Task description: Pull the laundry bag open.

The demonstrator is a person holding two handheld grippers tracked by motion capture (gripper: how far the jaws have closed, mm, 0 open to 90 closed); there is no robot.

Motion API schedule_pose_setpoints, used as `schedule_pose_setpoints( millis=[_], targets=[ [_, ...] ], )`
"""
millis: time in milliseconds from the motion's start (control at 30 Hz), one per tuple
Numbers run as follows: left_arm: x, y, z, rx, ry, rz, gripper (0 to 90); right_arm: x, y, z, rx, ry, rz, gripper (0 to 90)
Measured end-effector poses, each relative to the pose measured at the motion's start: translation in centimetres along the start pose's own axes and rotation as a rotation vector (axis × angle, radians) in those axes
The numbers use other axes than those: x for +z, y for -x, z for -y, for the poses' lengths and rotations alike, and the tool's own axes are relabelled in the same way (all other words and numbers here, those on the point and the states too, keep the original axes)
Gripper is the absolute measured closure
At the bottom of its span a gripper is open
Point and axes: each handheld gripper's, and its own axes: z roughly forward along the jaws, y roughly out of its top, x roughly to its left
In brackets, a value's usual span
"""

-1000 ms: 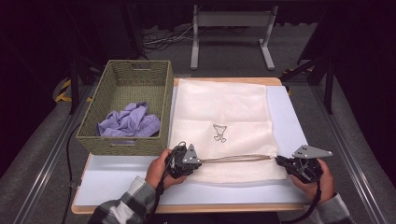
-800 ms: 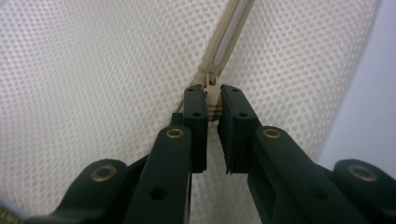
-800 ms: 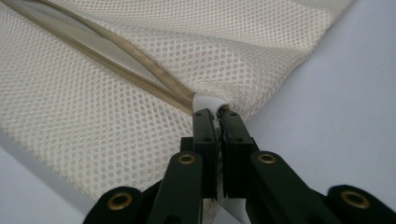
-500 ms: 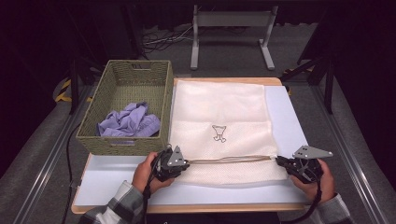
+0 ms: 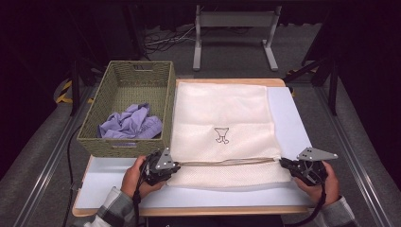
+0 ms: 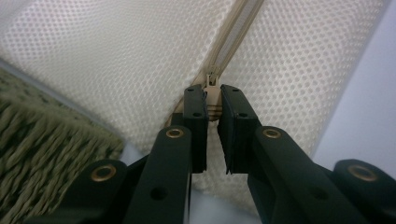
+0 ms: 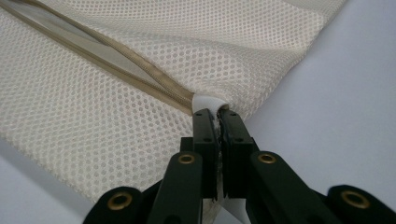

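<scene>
A cream mesh laundry bag (image 5: pixel 222 118) lies flat on the white table top, its zipper (image 5: pixel 227 161) running across near the front edge. At the zipper's left end my left gripper (image 5: pixel 166 166) is shut on the zipper pull (image 6: pixel 212 93), the beige tab pinched between its pads. My right gripper (image 5: pixel 285 164) is shut on the bag's right corner at the zipper's end, where a white tab (image 7: pixel 208 101) sits between the jaws. The zipper (image 7: pixel 112 60) lies parted along its length in the right gripper view.
A green woven basket (image 5: pixel 127 75) holding crumpled lilac cloth (image 5: pixel 130 124) stands left of the bag, close to my left gripper. The table's bare white surface (image 5: pixel 288 113) shows to the right of the bag. A metal stand (image 5: pixel 236 28) is on the floor behind.
My left gripper has slid left along the zipper line with the pull in it, towards the basket. The right gripper has stayed put on the corner.
</scene>
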Motion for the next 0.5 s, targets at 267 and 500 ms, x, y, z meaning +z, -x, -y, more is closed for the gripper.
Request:
schedule_pose_setpoints(
  millis=[267,500],
  targets=[
    [-0.7,-0.7,1.7,-0.040,-0.004,-0.013,81.9,0.0,0.0,0.0,0.003,0.003,-0.001,87.0],
    [-1.1,-1.6,3.2,-0.090,-0.010,-0.019,81.8,-0.1,0.2,0.0,0.009,0.003,0.000,86.9]
  ],
)
